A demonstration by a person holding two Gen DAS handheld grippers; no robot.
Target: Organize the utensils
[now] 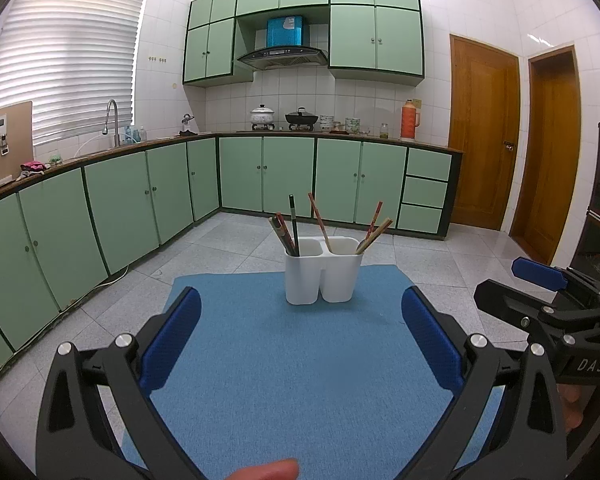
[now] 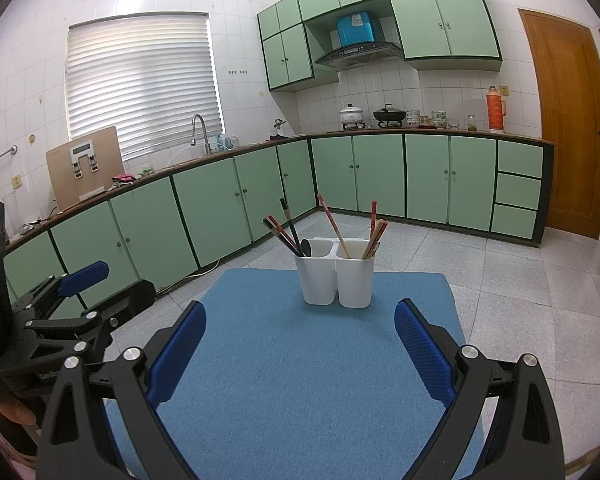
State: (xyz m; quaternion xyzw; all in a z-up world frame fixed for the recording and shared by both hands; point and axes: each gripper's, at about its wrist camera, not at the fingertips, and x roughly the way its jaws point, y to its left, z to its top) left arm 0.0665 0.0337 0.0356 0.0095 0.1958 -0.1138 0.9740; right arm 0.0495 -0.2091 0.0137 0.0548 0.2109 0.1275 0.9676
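Green cabinets [image 1: 112, 208], tiled floor [image 2: 540, 300], wooden door [image 1: 484, 132] beyond; nothing between jaws and holder. Blue mat [image 1: 292, 360] soft, felt-like, square. White plastic holder [image 1: 322, 276] upright on mat's far part, two rounded compartments side by side. Chopsticks [image 1: 320, 222], thin red, brown and black sticks, lean out of both compartments; dark rounded utensil [image 2: 306, 248] in left one. Left gripper [image 1: 300, 340]: jaws wide, empty, holder ahead, well apart. Right gripper [image 2: 300, 344]: jaws wide, empty, holder ahead, centred. Blue pads [image 2: 178, 352] finely textured.
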